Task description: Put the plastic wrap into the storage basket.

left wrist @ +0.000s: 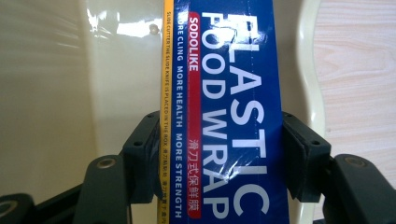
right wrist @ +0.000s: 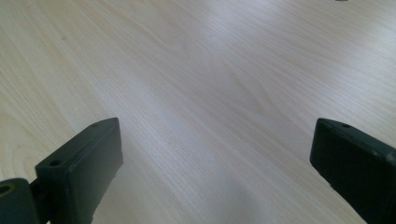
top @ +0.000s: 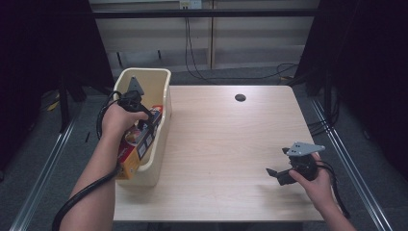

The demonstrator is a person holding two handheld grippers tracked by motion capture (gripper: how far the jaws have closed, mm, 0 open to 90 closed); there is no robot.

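Dark curtains close in both sides of the room, and cables run along the floor by the far wall behind my pale wood desk [top: 226, 139]. A small dark hole [top: 240, 97] sits near the desk's far edge; I cannot make out what it is for.

At the left edge stands a cream bin [top: 161, 91]. My left claw [top: 144, 126] is over it, its jaws pinching a long box [top: 132, 154] of plastic wrap across its width. In the left gripper view the box [left wrist: 229, 116] runs up between the two black pads, blue face toward me with white lettering reading "PLASTIC FOOD WRAP" and a yellow strip along one edge; both ends are cut off by the frame. From the high view the box lies slanted inside the bin, its near end up against the near wall, and my left hand [top: 118, 120] covers much of its middle. I cannot tell whether its far end touches the bin floor. The printing on its side is too small to read from above.

My right claw [top: 276, 174] is low over the near right part of the desk, well apart from the bin. Its jaws are spread wide with only bare wood [right wrist: 210, 93] between them. I cannot tell whether they touch the surface.
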